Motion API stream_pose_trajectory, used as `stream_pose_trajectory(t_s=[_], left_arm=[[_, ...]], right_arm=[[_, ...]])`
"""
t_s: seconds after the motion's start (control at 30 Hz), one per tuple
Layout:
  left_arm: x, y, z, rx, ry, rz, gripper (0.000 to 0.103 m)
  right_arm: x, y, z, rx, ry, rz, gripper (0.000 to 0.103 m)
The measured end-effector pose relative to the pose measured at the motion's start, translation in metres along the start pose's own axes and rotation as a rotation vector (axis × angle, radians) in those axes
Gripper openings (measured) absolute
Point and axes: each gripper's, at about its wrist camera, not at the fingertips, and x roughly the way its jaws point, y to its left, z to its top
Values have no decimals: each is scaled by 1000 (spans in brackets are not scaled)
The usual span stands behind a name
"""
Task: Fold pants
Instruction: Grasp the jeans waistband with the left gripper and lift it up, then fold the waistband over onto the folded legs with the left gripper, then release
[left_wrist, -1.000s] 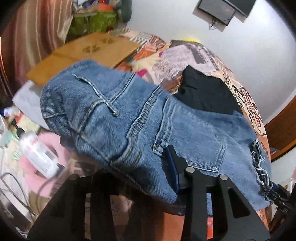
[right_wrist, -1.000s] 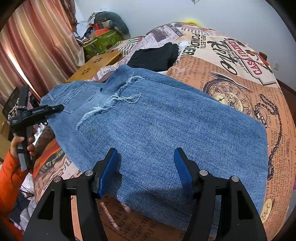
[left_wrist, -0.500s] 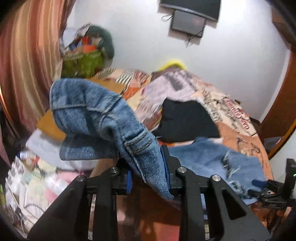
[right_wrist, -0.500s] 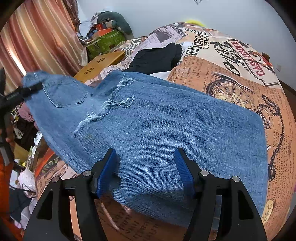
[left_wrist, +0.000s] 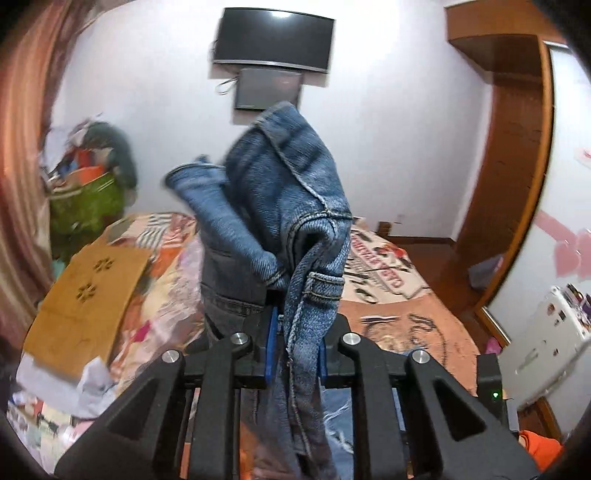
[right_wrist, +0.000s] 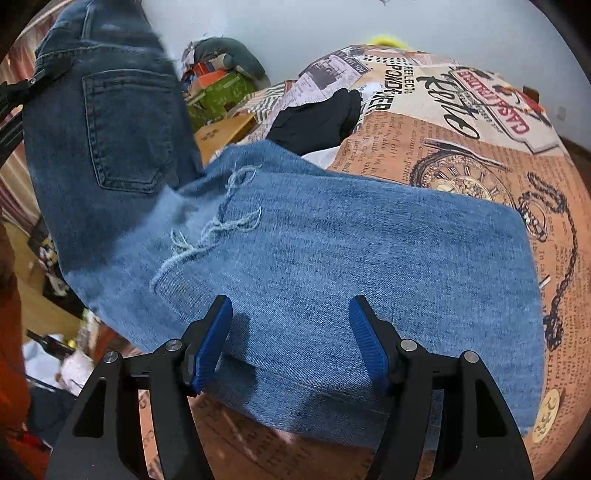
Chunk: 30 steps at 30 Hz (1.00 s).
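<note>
Left wrist view: left gripper (left_wrist: 293, 350) closing, pinching jeans (left_wrist: 288, 206) waistband, lifted above bed (left_wrist: 402, 314)

Right wrist view: right gripper (right_wrist: 290, 345) half-open over the flat legs, gripping nothing. Best carry waist rightward, edges aligned

Bed (right_wrist: 461, 147) under printed cover: newspaper text, pocket watch with chain, red sign lettering. Jeans (right_wrist: 332, 258) lie flat across near part (frayed tear showing), waist end raised clear of cover at left. Black garment (right_wrist: 317, 118) crumpled farther back, just beyond jeans. Flat brown cardboard (left_wrist: 88, 295) with punched flower shapes rests on bed's far-left side.
</note>
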Motion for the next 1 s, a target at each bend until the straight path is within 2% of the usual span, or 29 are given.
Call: stream_pose_trajectory(t_s=[0.13, 0.3, 0.43, 0.53, 0.83, 1.0], left_arm=[[13, -27, 6, 43, 32, -45, 15], [30, -53, -3, 92, 71, -70, 15], [41, -69, -6, 120, 96, -84, 15], [46, -82, -9, 143, 106, -94, 15], [58, -136, -11, 205, 119, -175, 15], [83, -170, -38, 245, 187, -215, 15]], right_arm=[[-26, -20, -5, -2, -40, -67, 62], [-64, -57, -14, 64, -106, -121, 62], [-63, -89, -29, 127, -67, -179, 62], [-48, -97, -43, 142, -26, -167, 63], [-47, -101, -42, 164, -52, -137, 65], [-51, -98, -44, 172, -59, -127, 64]])
